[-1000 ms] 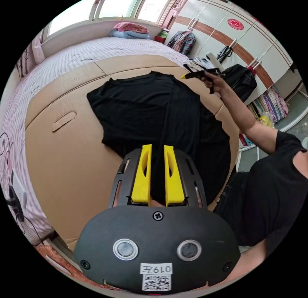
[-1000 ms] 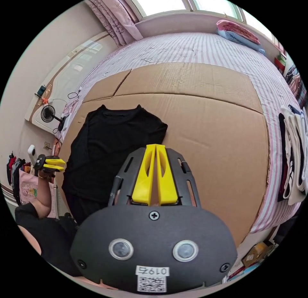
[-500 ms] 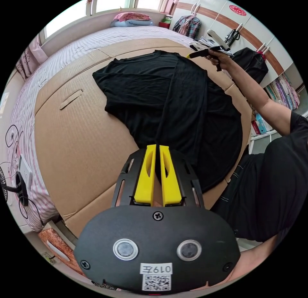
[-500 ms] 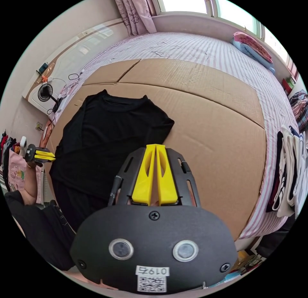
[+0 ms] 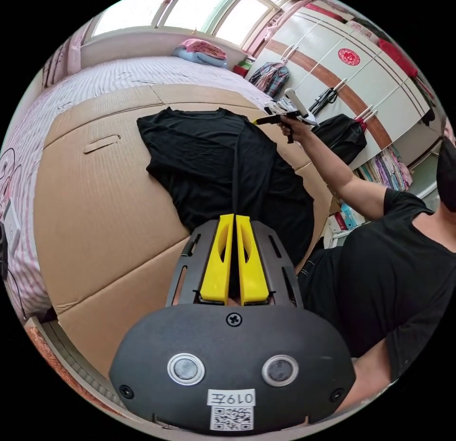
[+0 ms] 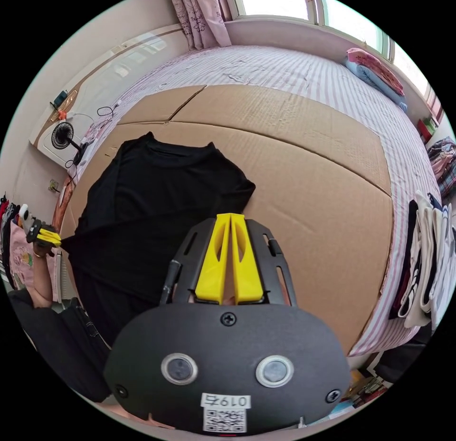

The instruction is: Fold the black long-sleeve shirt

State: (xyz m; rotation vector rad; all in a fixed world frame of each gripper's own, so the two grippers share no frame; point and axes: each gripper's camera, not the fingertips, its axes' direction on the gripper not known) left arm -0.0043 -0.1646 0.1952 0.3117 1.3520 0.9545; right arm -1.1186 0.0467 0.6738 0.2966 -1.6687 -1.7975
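The black long-sleeve shirt lies collar away from me on a cardboard sheet. My left gripper is shut on its near part, and a taut ridge of cloth runs from the jaws up towards the collar. In the right gripper view the same gripper sits at the far left, with a point of the shirt drawn out to it. My right gripper is shut at the edge of the shirt's shoulder, with no cloth visible between its jaws. In the left gripper view the right gripper hovers by that shoulder.
The cardboard covers a pink striped bed. Folded clothes are stacked at the bed's right edge, and a small fan stands at the left. The person stands at the near edge, wardrobes behind.
The left jaws have closed from apart to pinched on the shirt, and the cloth now pulls taut towards them. The right gripper stays shut near the shoulder.
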